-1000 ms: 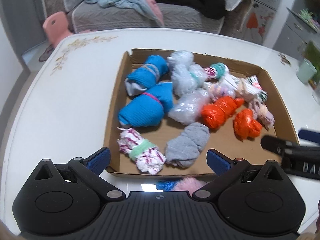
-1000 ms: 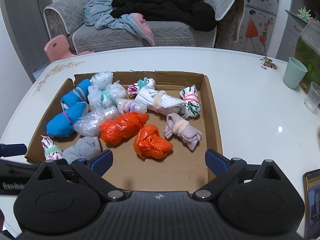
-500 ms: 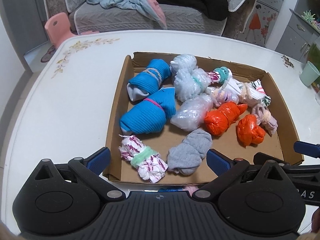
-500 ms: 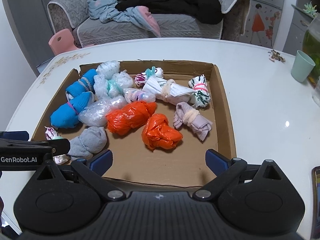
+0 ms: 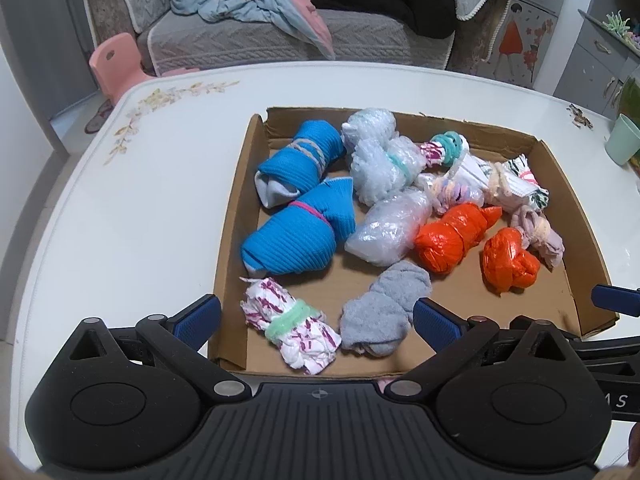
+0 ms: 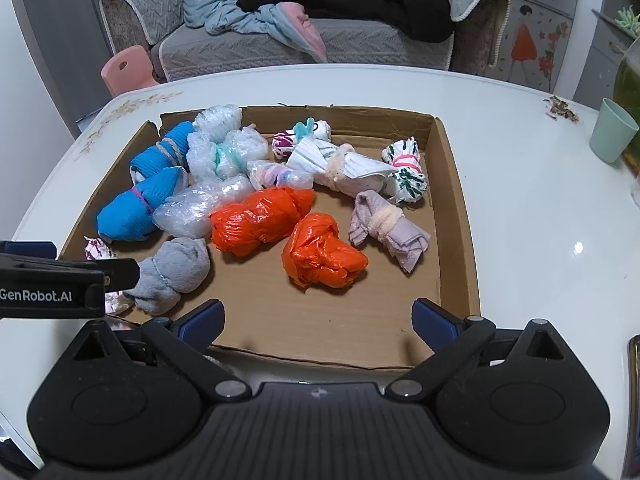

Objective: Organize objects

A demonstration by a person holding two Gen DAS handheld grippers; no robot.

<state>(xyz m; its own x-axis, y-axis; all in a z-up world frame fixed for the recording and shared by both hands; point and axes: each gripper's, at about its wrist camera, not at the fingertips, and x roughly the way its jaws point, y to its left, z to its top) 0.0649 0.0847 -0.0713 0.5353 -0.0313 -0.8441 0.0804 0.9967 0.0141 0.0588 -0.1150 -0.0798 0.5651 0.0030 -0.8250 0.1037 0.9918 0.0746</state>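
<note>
A shallow cardboard tray (image 5: 236, 208) sits on a white table (image 5: 120, 220), filled with small rolled and tied bundles. Along its left side lie two blue sock rolls (image 5: 296, 232), one behind the other. Beside them are clear bubble-wrap bundles (image 5: 390, 224), and right of those two orange plastic bundles (image 6: 260, 220), side by side. A grey sock roll (image 5: 384, 308) and a white-and-magenta bundle with a green band (image 5: 292, 332) lie at the tray's near edge. A lilac cloth roll (image 6: 388, 228) and several white patterned bundles fill the far right part. The left gripper (image 5: 316, 316) hovers over the near left corner, its fingers wide apart and holding nothing; the magenta bundle and grey roll show between them. The right gripper (image 6: 318, 320) hovers over the tray's near right edge, fingers also wide apart and empty. A pale green cup (image 6: 612, 136) stands on the table, well right of the tray. A grey sofa (image 6: 280, 48) piled with clothes is behind the table.
</note>
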